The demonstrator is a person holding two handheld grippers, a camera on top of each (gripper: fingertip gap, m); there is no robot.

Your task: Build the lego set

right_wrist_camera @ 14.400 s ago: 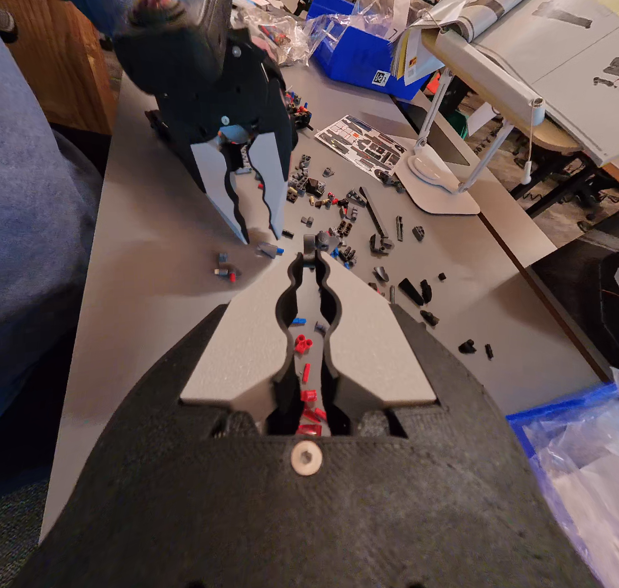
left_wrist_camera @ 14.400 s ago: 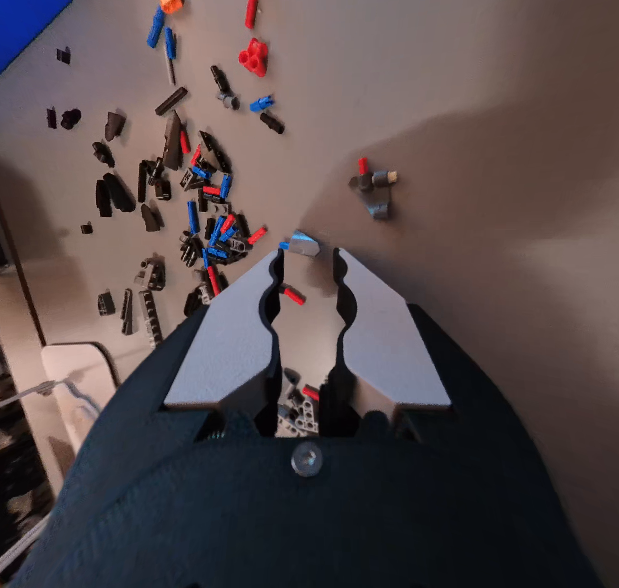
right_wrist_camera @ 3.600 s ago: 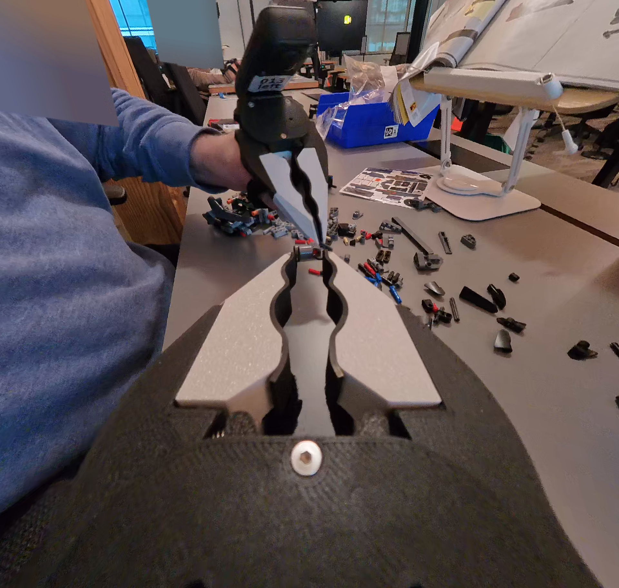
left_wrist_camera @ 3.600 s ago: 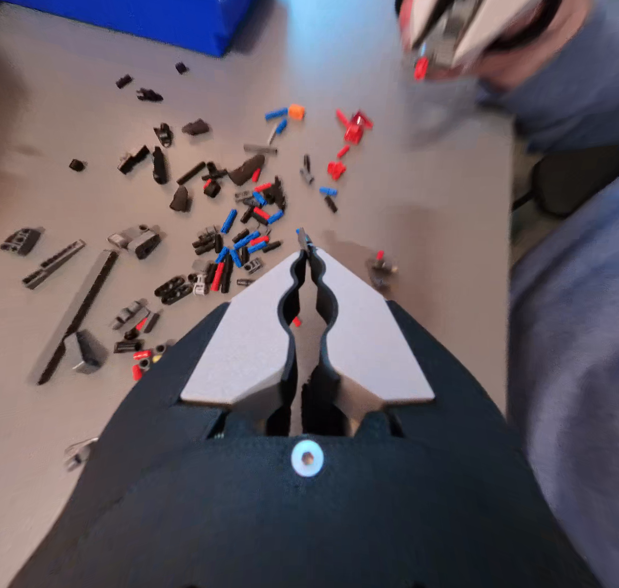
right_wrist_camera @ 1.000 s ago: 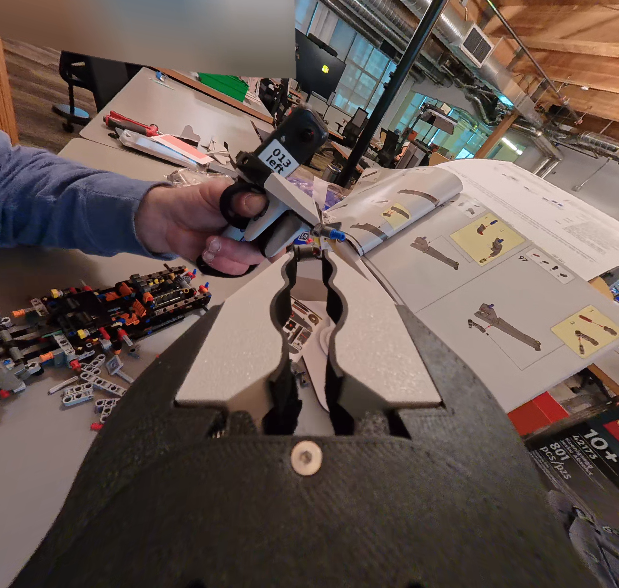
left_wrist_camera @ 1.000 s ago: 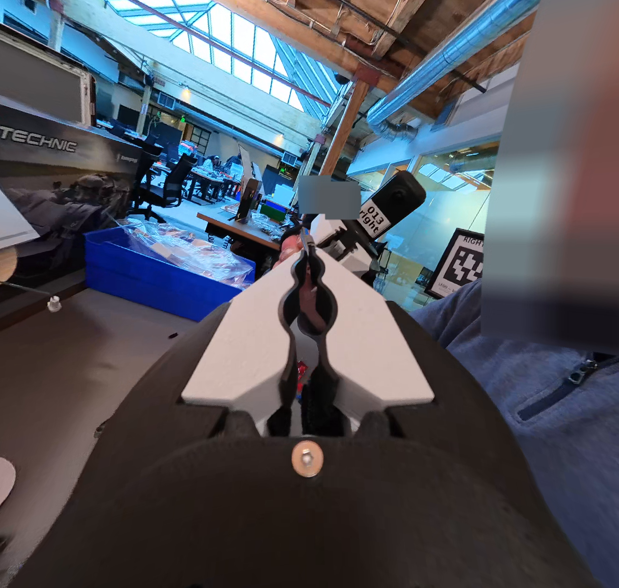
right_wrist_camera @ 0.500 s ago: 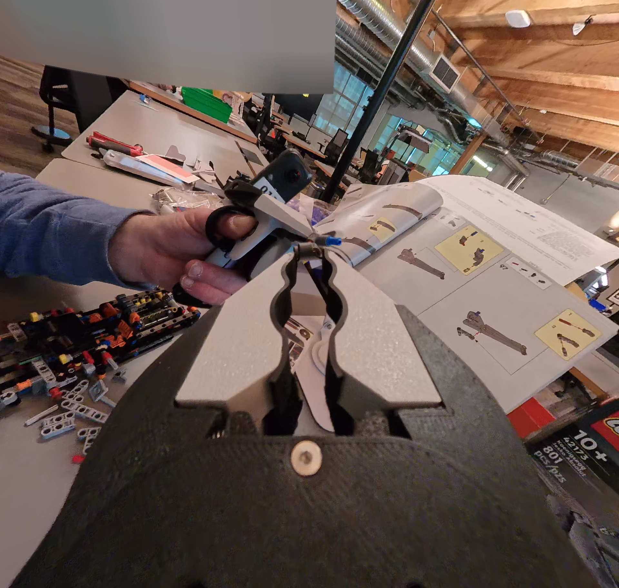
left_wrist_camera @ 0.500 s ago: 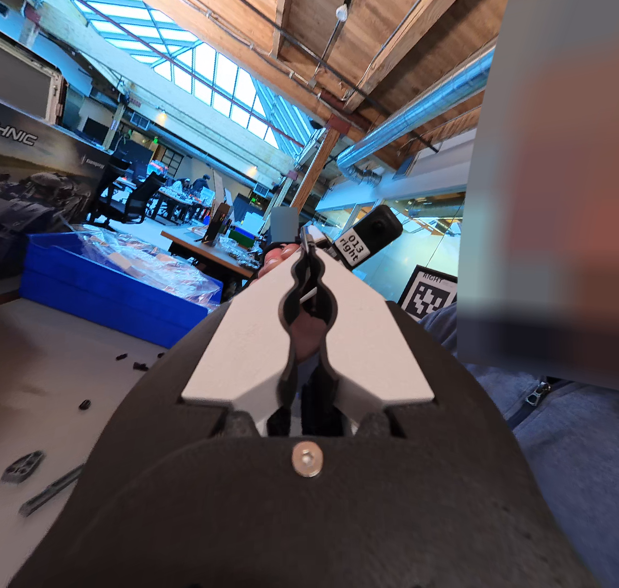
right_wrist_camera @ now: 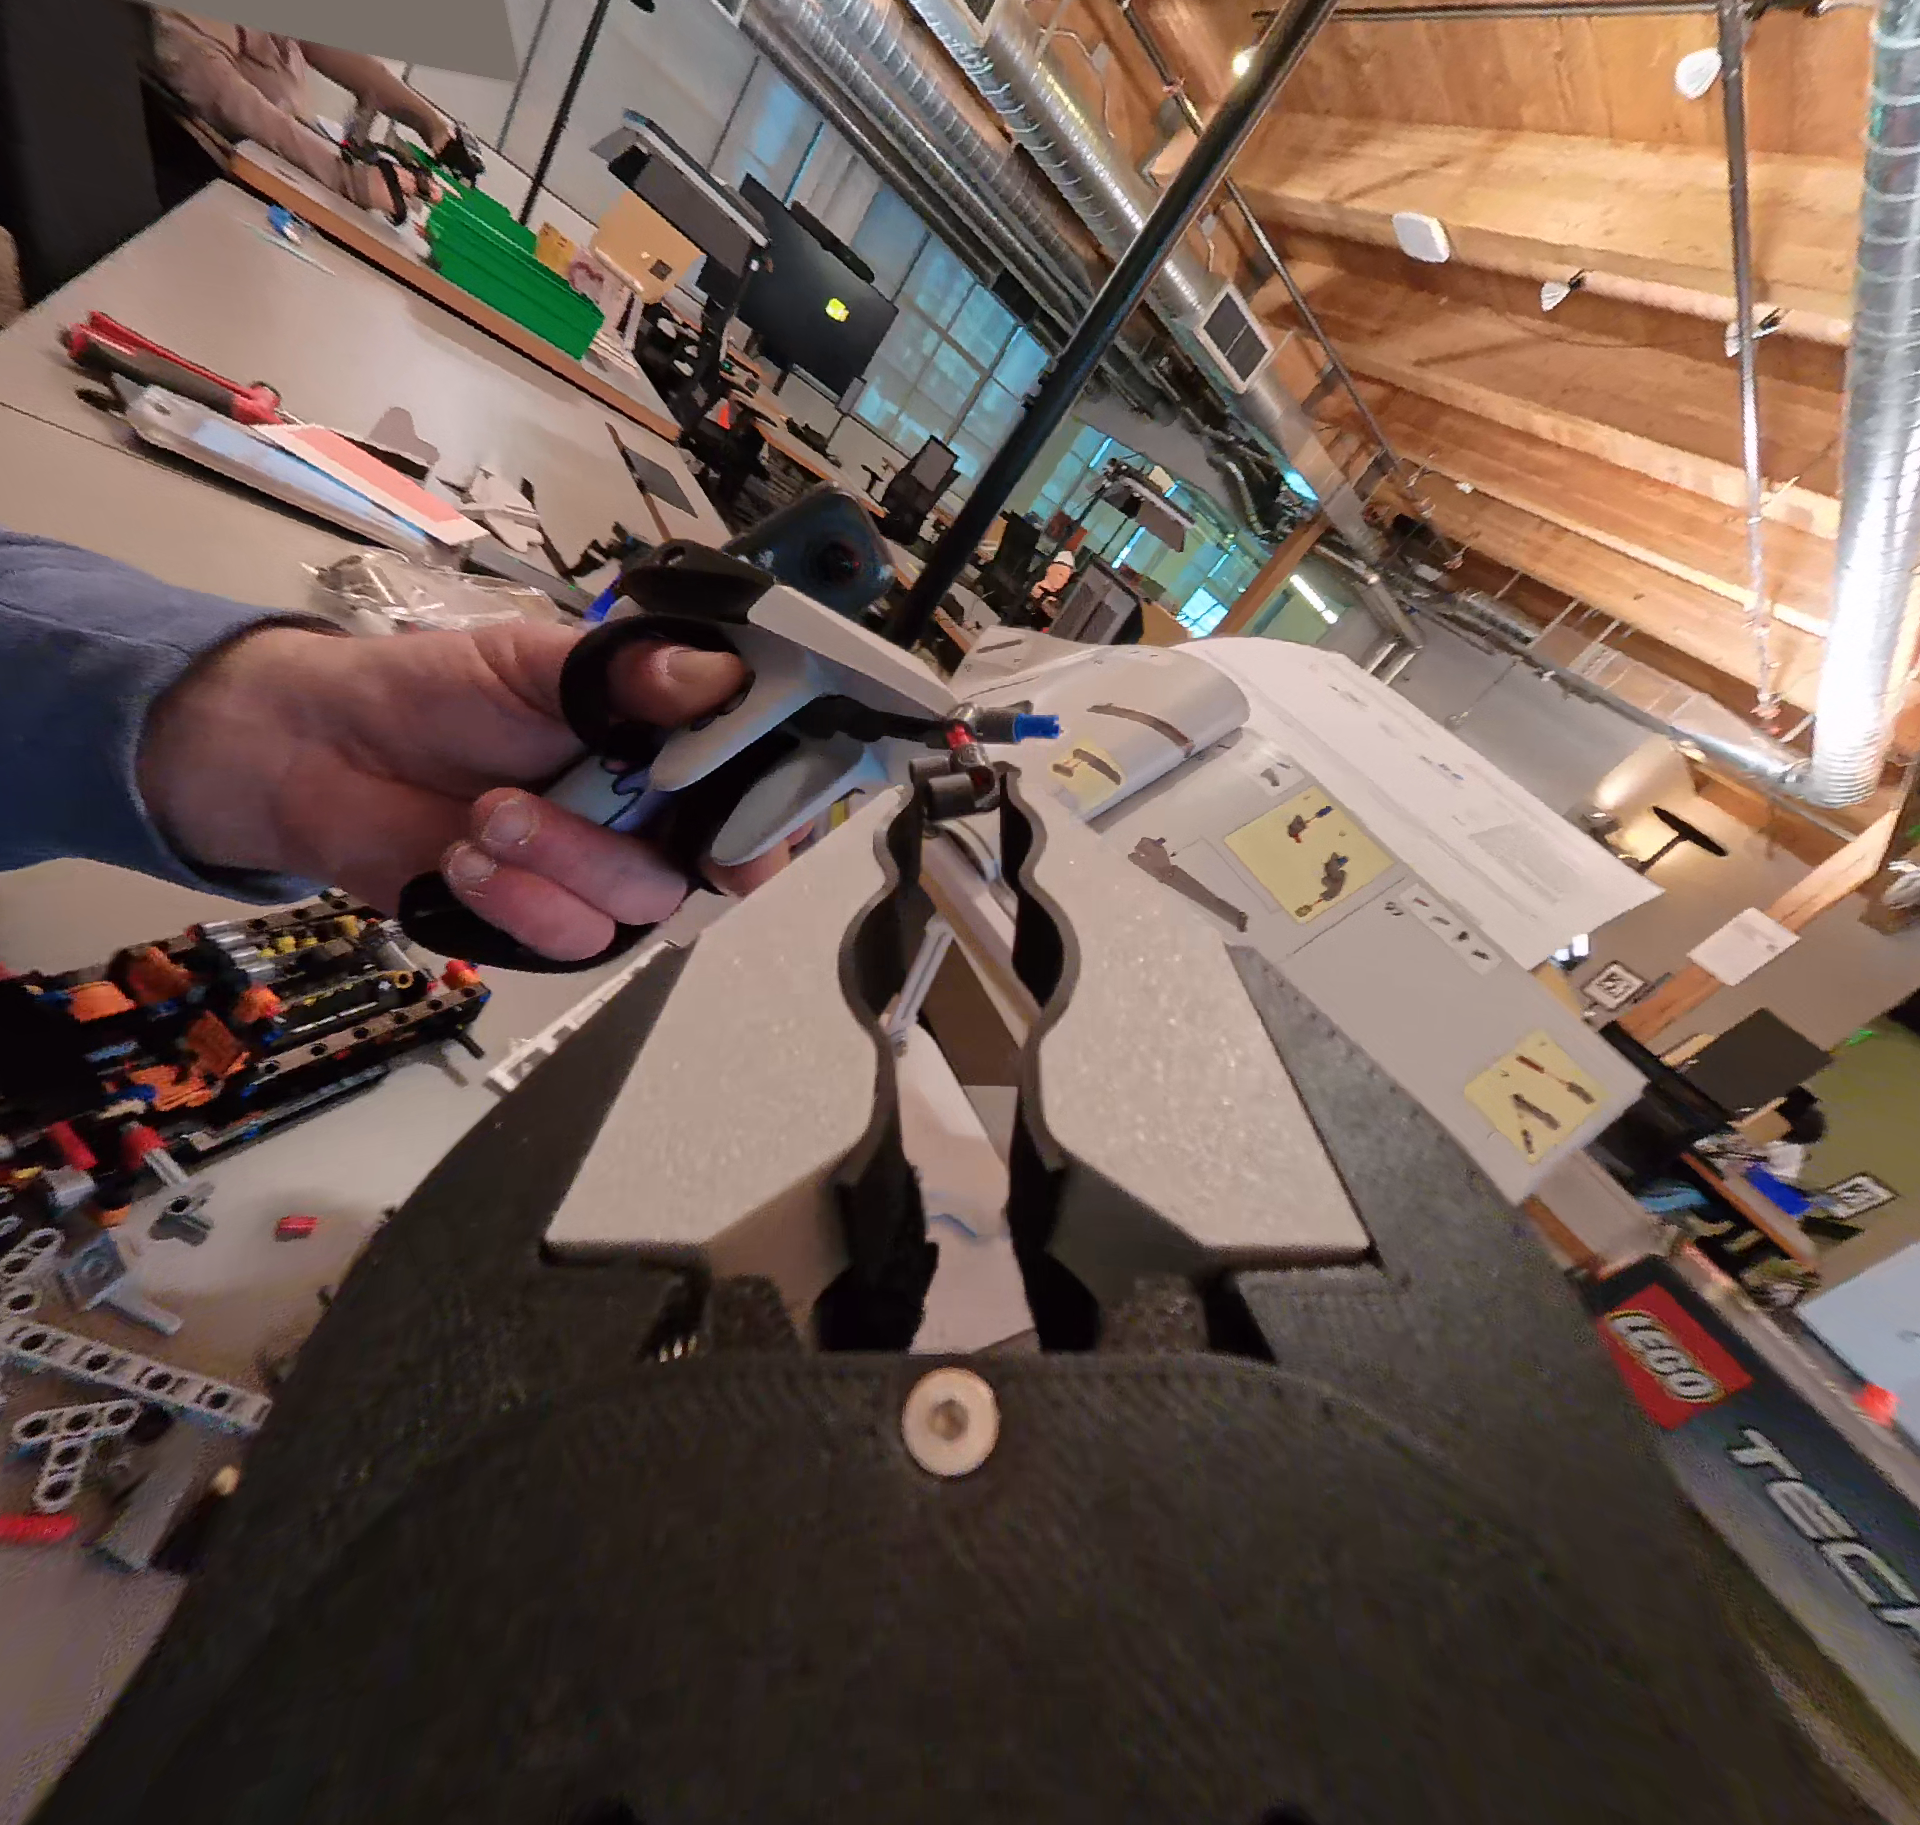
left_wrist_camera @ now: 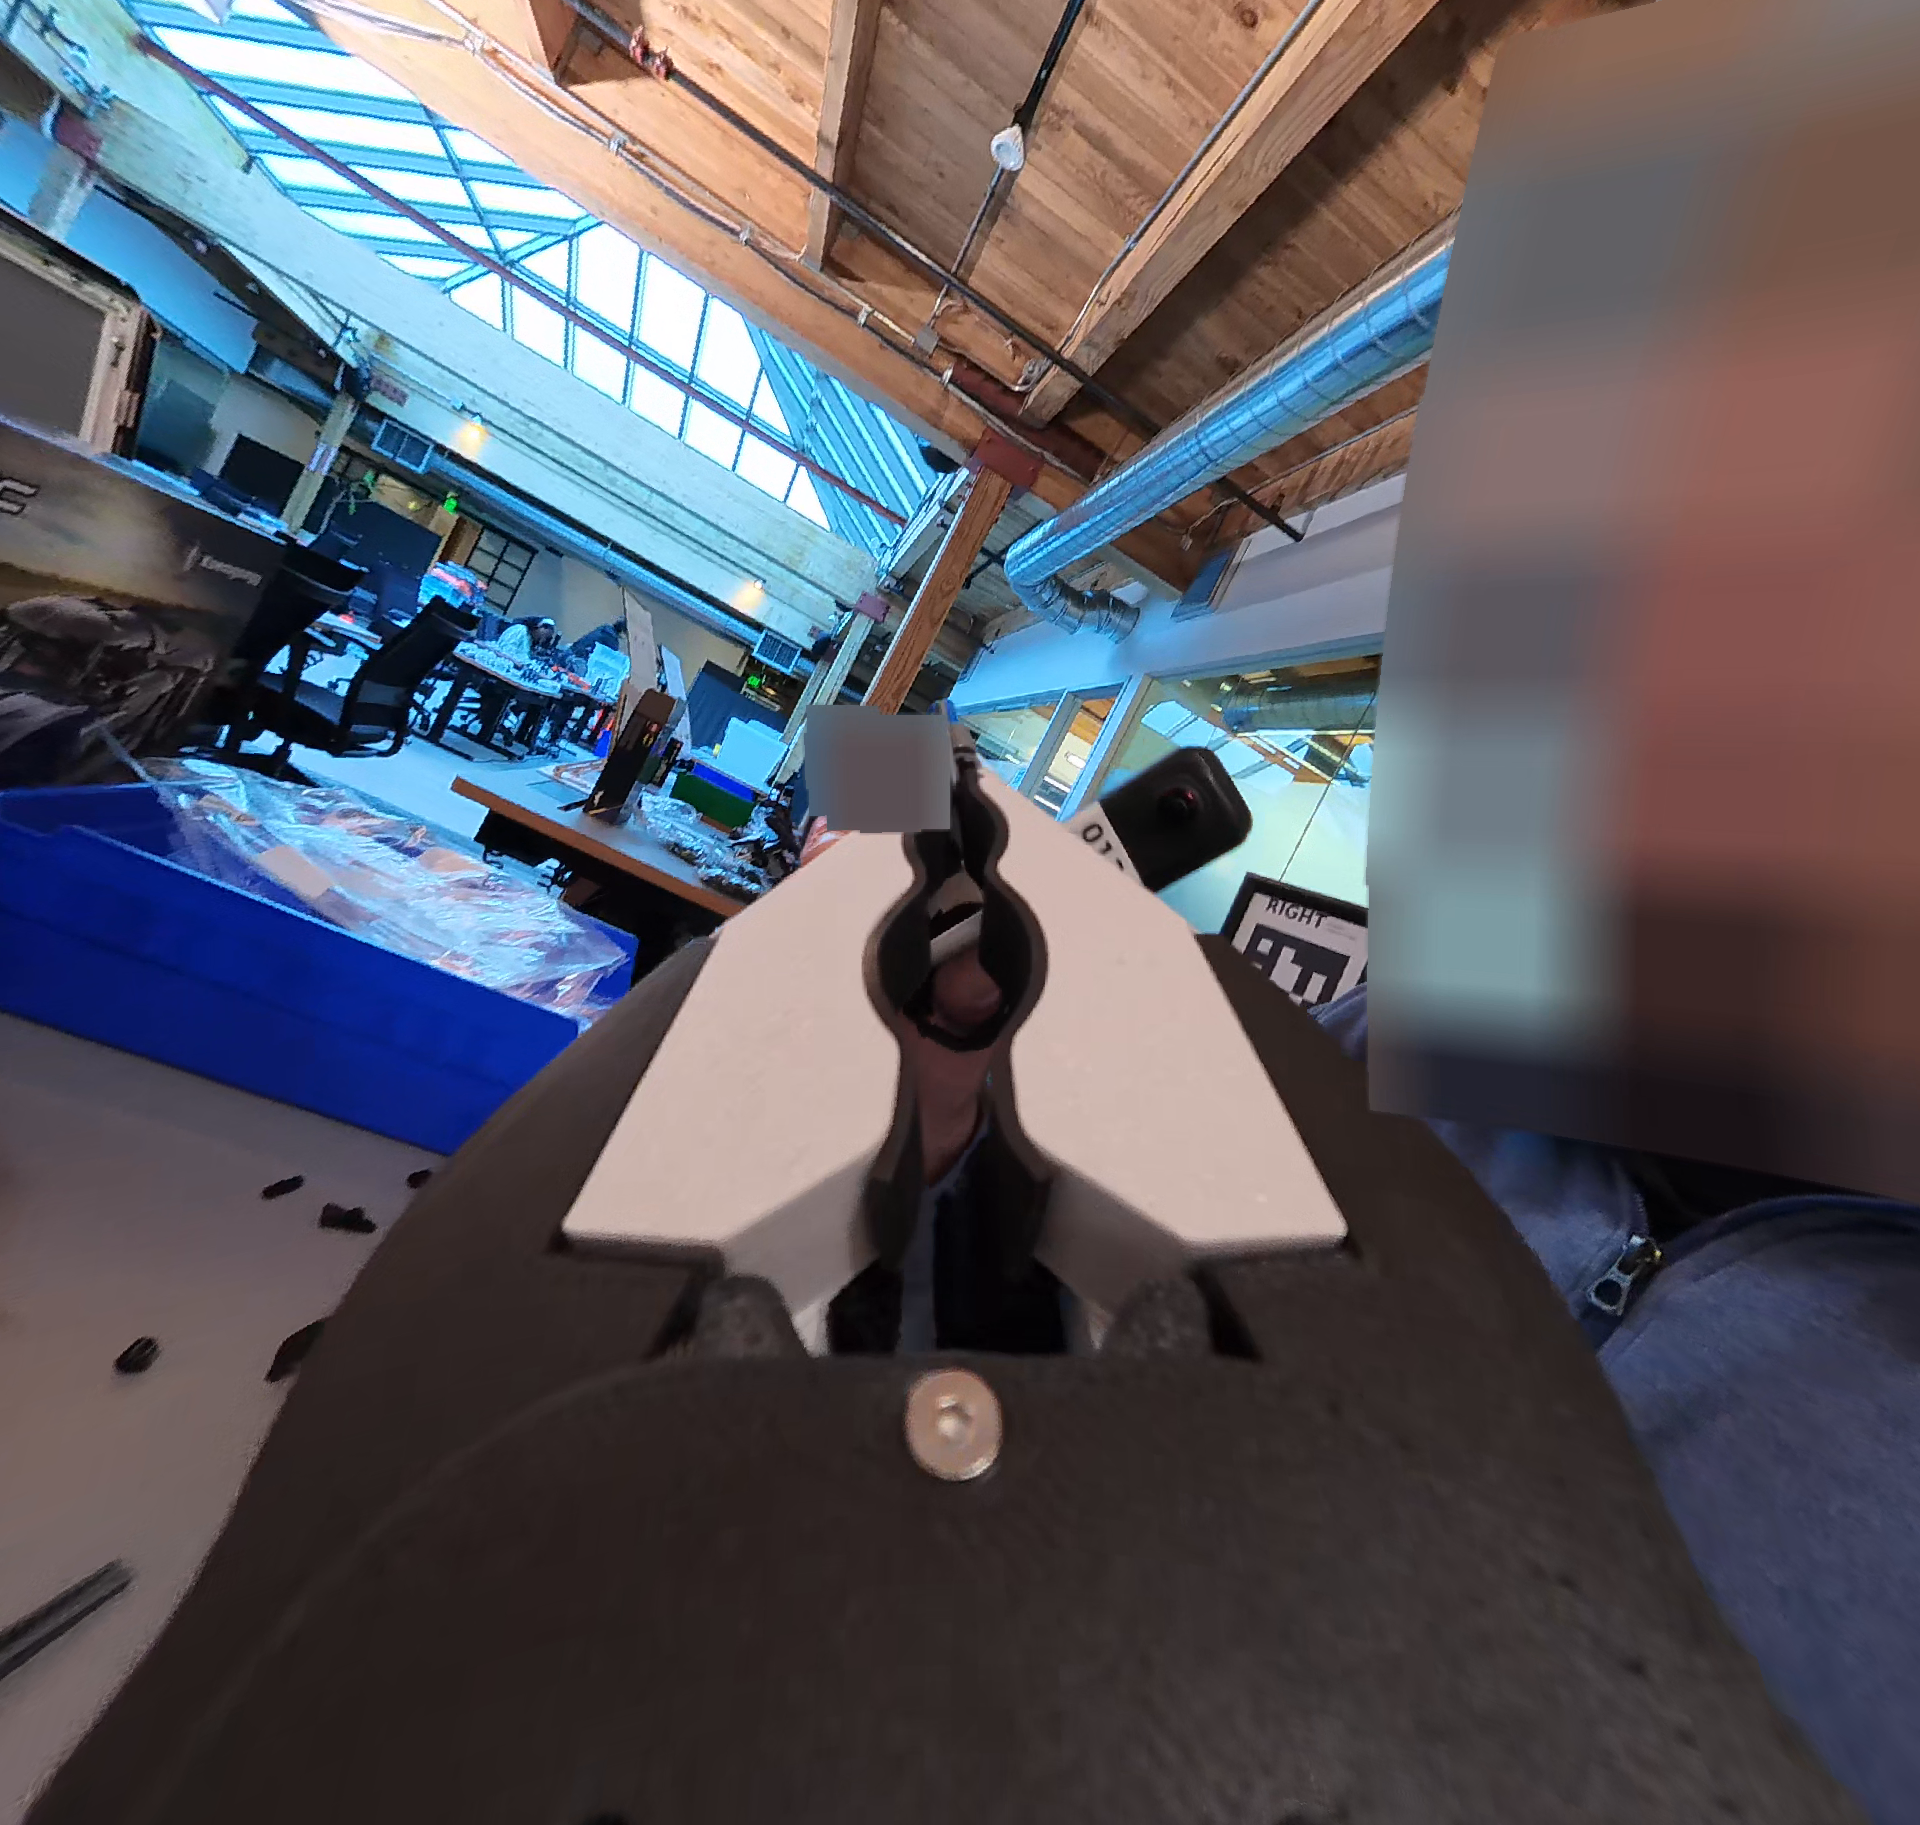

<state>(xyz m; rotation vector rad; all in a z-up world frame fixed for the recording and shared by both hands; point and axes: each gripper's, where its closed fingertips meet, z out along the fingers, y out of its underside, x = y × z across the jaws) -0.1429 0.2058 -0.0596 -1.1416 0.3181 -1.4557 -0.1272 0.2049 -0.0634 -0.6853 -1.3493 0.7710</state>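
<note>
Between my own right fingers (right_wrist_camera: 956,788), closest in the right wrist view, sits a small dark connector piece (right_wrist_camera: 951,793) with a red pin end, pinched at the very tips; the fingers stand nearly closed on it, with a narrow gap lower down. Just beyond, touching or almost touching that piece, the left gripper (right_wrist_camera: 951,721) holds a short axle assembly (right_wrist_camera: 1003,728), grey with a red collar and a blue tip. In the left wrist view its fingers (left_wrist_camera: 961,819) are pressed together on something thin and dark, though a mosaic patch covers the end.

I judge both parts to be light, rigid plastic, smooth enough to twist or pop out if squeezed off-centre. I would keep hold across the flat sides of the connector and on the axle's collar, leaving the mating ends free, and push straight along the axis.

Lower left on the bench (right_wrist_camera: 312,1214) lies the partly built chassis (right_wrist_camera: 208,1027) with loose grey beams (right_wrist_camera: 114,1360) near it. Beyond the grippers the instruction booklet (right_wrist_camera: 1351,902) lies open.
</note>
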